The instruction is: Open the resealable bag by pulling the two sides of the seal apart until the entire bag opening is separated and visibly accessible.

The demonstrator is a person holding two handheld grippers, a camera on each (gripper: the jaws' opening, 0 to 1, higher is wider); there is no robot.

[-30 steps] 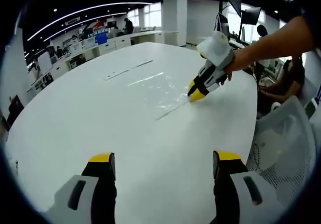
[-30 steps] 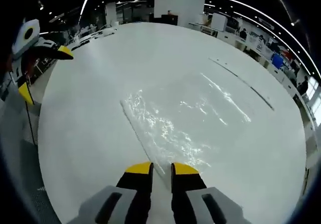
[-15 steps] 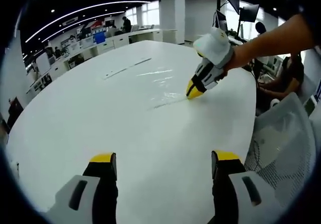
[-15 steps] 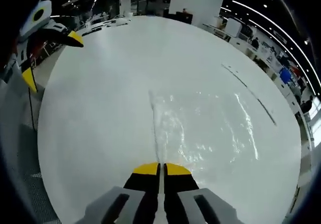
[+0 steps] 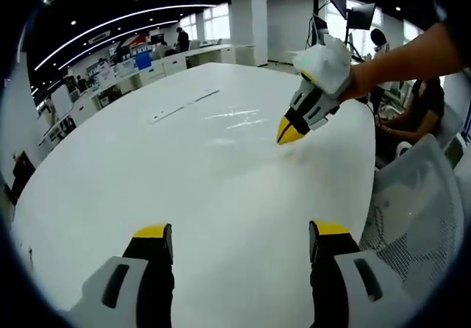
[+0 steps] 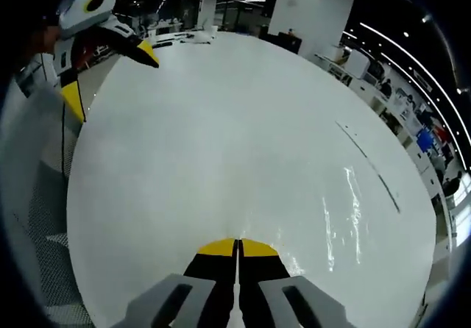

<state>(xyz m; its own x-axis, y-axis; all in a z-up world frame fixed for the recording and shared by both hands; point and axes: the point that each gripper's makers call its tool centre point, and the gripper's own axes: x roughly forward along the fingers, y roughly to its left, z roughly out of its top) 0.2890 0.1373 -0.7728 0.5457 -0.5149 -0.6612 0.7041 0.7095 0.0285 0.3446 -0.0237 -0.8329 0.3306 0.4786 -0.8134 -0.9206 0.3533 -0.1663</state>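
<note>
**One edge pinched, the other side of the seal not yet taken**

Nearest to the onlooker, the left gripper (image 5: 234,234) hangs over the broad white oval table (image 5: 147,173) with its yellow-tipped jaws spread wide and nothing between them. Further along that table, the right gripper (image 5: 288,130) has its jaws pressed together on the edge of the clear, thin plastic resealable bag (image 6: 346,218), which lies flat on the white top and shows mostly as pale glints.

To do this step well, I would judge the free gripper should come in close beside the clamped one and catch only the opposite lip of the seal — not both layers — then draw away across the strip, working along it. The film is slick and nearly invisible, so a shallow bite may slip.

The left gripper view gives the side-on look: the right gripper tilted down to the table, the person's forearm (image 5: 412,56) behind it. The right gripper view gives the closed tips (image 6: 237,248) from behind, and the bag's sheen beyond them — also the left gripper (image 6: 110,63) held off the table's far-left edge.
</note>
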